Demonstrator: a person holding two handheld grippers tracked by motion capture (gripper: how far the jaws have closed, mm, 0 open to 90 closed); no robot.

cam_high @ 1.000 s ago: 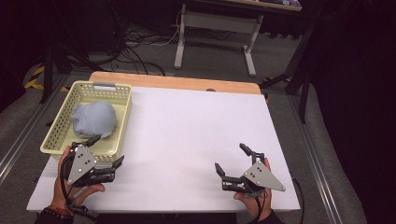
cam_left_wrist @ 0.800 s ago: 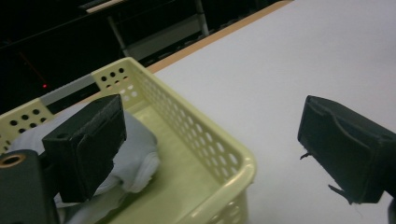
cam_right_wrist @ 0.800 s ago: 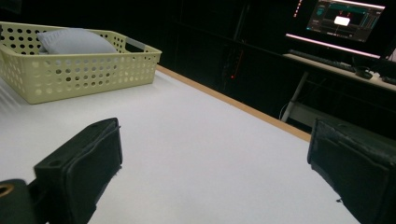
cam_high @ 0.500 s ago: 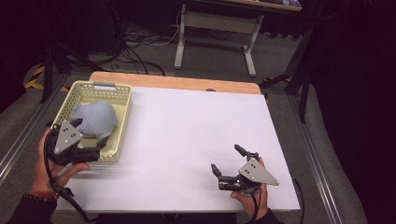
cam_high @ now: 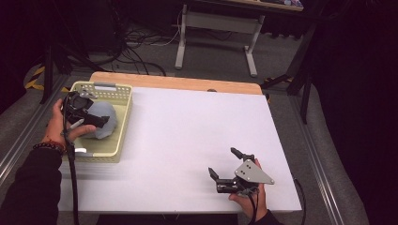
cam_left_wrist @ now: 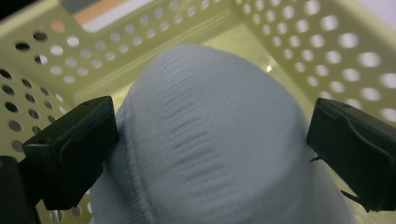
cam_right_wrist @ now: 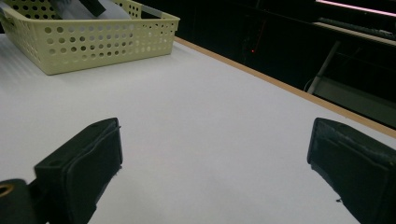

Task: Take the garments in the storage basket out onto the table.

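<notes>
Because its jaws stand spread on either side of the pale blue knitted bundle point(cam_left_wrist: 219, 140), the left gripper point(cam_high: 94, 117) looks set to grasp it, though nothing is pinched yet. That bundle sits inside the yellow perforated basket point(cam_high: 123, 122), whose walls keep it from rolling, so the reach comes from above. Well away from the basket, at the near edge of the white table point(cam_high: 187, 126), the right gripper point(cam_high: 227, 164) rests released and empty, leaving the left free to work.
</notes>
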